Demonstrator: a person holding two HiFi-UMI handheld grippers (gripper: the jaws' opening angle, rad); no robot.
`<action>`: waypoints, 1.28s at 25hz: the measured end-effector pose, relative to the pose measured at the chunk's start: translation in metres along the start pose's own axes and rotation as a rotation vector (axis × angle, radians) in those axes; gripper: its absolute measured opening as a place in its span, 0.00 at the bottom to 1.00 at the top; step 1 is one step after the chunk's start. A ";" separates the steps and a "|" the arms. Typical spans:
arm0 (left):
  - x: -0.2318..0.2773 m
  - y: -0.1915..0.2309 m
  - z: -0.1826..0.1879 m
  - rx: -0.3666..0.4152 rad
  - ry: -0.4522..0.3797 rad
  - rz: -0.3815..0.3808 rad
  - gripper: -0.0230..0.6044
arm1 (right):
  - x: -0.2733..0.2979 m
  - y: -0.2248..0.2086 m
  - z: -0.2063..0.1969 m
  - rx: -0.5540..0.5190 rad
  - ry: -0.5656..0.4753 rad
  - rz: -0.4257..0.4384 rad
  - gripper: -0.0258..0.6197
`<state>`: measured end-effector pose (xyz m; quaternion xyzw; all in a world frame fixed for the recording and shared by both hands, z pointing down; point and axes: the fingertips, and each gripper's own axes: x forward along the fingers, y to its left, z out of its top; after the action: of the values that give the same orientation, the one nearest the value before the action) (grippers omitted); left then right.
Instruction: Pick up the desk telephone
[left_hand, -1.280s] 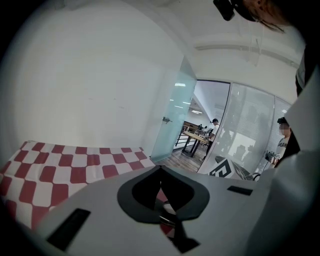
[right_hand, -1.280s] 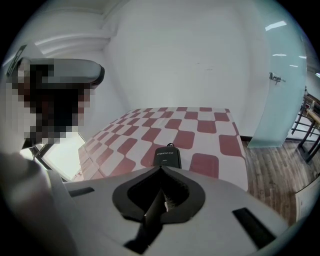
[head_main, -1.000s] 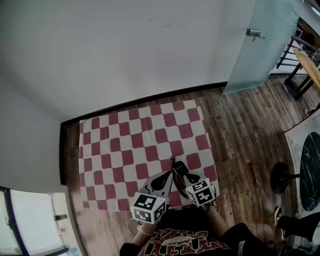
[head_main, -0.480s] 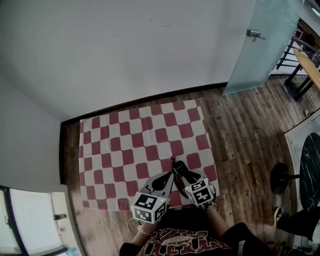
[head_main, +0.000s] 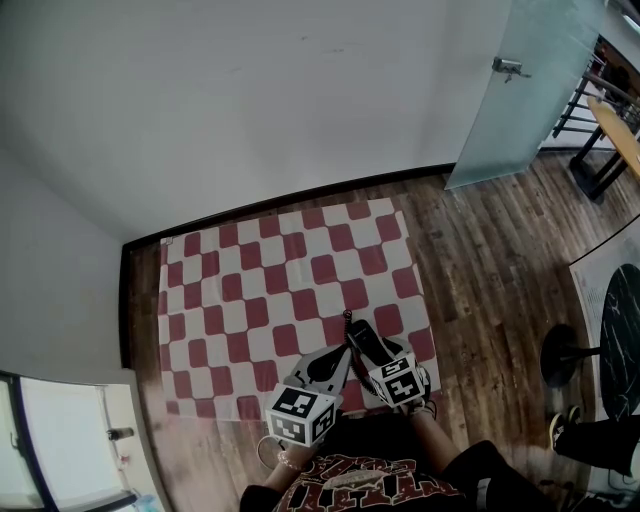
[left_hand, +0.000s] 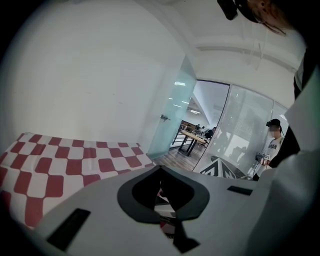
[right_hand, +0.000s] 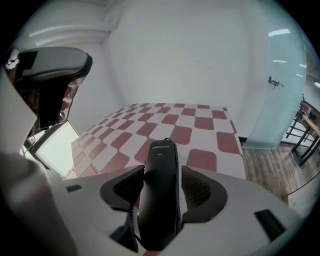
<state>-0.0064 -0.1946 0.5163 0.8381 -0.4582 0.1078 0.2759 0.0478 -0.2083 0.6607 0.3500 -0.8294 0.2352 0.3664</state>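
Down at the lower middle of the head view, the person is holding both tools close together over the near edge of the red-and-white checkered table (head_main: 250, 280). The right claw (right_hand: 161, 172) is clamping a black telephone handset (right_hand: 159, 210), which is lying lengthwise between its two pads and pointing out over the checks. The left claw (left_hand: 161, 195) is sitting just beside it with its pads drawn together, gripping nothing.

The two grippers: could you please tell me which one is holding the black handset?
The right gripper: its jaws clamp the black handset, which points out over the checked cloth. The left gripper has its jaws together on nothing.
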 end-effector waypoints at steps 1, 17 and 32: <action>0.001 0.000 -0.001 -0.007 0.000 -0.005 0.05 | 0.000 -0.001 0.000 0.003 0.004 0.003 0.40; 0.003 0.000 -0.008 -0.036 0.014 -0.023 0.05 | 0.011 0.005 -0.005 0.051 0.040 0.105 0.46; 0.000 0.009 -0.013 -0.045 0.025 -0.002 0.05 | 0.029 0.006 -0.015 -0.005 0.094 0.099 0.46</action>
<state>-0.0127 -0.1904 0.5304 0.8308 -0.4560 0.1075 0.3005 0.0352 -0.2066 0.6916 0.2960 -0.8281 0.2674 0.3938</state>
